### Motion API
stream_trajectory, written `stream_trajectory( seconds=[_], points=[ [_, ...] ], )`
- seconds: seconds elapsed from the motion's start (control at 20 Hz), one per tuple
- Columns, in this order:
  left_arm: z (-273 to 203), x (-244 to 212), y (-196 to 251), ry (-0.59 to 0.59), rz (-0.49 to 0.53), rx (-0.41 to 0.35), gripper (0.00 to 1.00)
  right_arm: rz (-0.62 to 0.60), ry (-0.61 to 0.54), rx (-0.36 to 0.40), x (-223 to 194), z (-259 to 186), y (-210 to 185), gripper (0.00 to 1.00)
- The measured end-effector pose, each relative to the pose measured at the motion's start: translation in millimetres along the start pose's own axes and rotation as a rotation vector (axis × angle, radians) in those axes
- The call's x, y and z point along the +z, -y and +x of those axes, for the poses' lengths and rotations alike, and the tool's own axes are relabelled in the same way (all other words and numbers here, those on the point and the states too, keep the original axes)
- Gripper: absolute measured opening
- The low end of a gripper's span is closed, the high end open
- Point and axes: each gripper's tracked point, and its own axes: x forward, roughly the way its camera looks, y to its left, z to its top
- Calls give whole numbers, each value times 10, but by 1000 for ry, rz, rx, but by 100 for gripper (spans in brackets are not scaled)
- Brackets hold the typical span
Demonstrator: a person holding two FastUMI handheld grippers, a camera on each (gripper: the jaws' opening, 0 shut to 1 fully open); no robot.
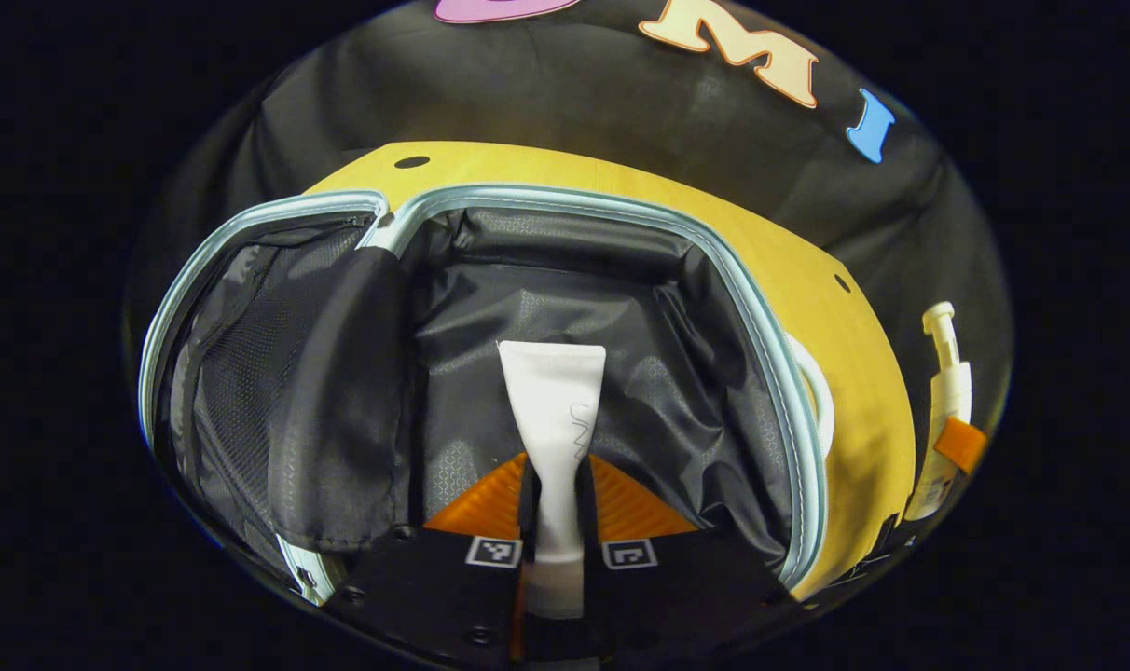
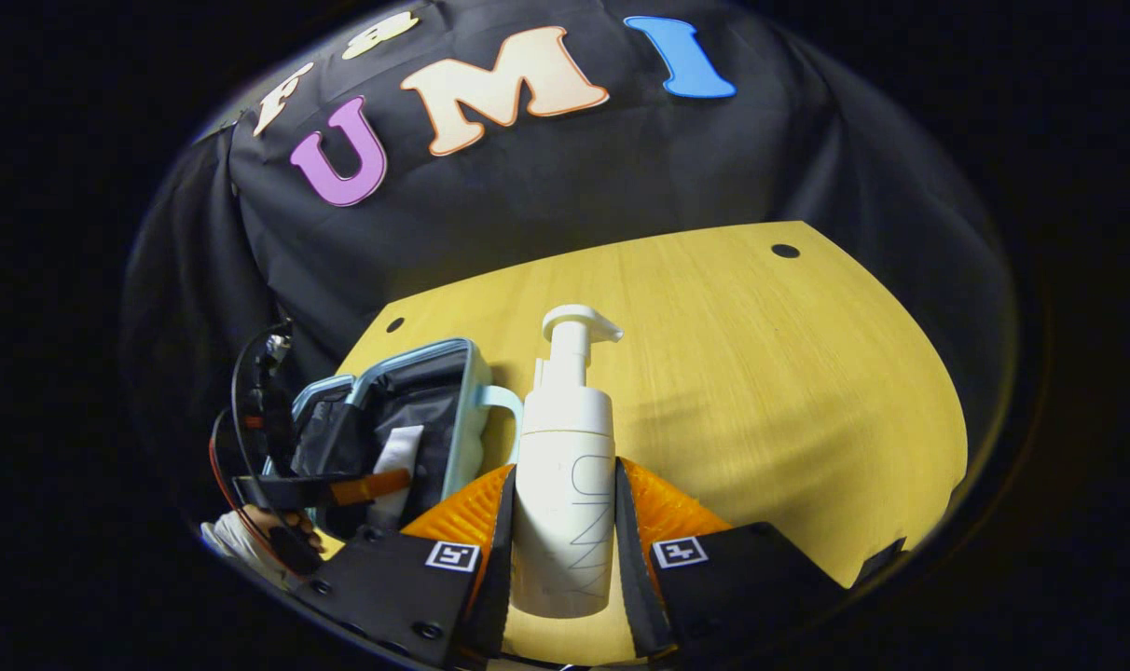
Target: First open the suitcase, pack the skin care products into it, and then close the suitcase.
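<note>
Suitcase (image 1: 789,373) lies open; left claw (image 1: 556,503) clamped on white tube (image 1: 554,391) over it, right claw (image 2: 565,522) clamped on pump bottle (image 2: 565,466) at its 3 o'clock

The tabletop (image 2: 770,373) is yellow wood with a faint grain and small dark holes near its corners: in the right gripper view one at 1 o'clock, another at 10 o'clock. The suitcase (image 2: 467,391) lies open on it at about 9 o'clock in that view, its pale blue rim up and dark lining showing. From 12 to 4 o'clock the wood is bare. The pump bottle (image 2: 565,466) stands upright at the centre; whether its base touches the wood cannot be told. In the left gripper view the suitcase (image 1: 761,308) covers most of the tabletop (image 1: 854,326), leaving a yellow strip from 11 to 4 o'clock, with the bottle (image 1: 943,401) at 3 o'clock beside the edge.
</note>
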Motion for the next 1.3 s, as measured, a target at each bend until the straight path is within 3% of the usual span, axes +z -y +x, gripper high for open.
stream_trajectory(
  seconds=[0.05,0.2,0.4,0.65,1.05,1.3],
  points=[
    [-24,-15,56,12,-12,-27,28,-12,6,14,32,21,-118,51],
    [-245,189,47,108,3,-35,91,-50,3,59,58,97,-475,51],
    [-694,487,-14,221,3,-79,88,-96,-45,121,-70,289,-994,53],
    [-1125,759,-683,317,-73,-11,88,-137,-122,182,-411,582,-1525,53],
    [-1486,679,-2029,359,-207,188,88,-252,-283,93,-1112,1191,-1654,53],
    [-1604,634,-2571,365,-248,272,88,-291,-324,30,-1219,1258,-1673,53]
  ],
)
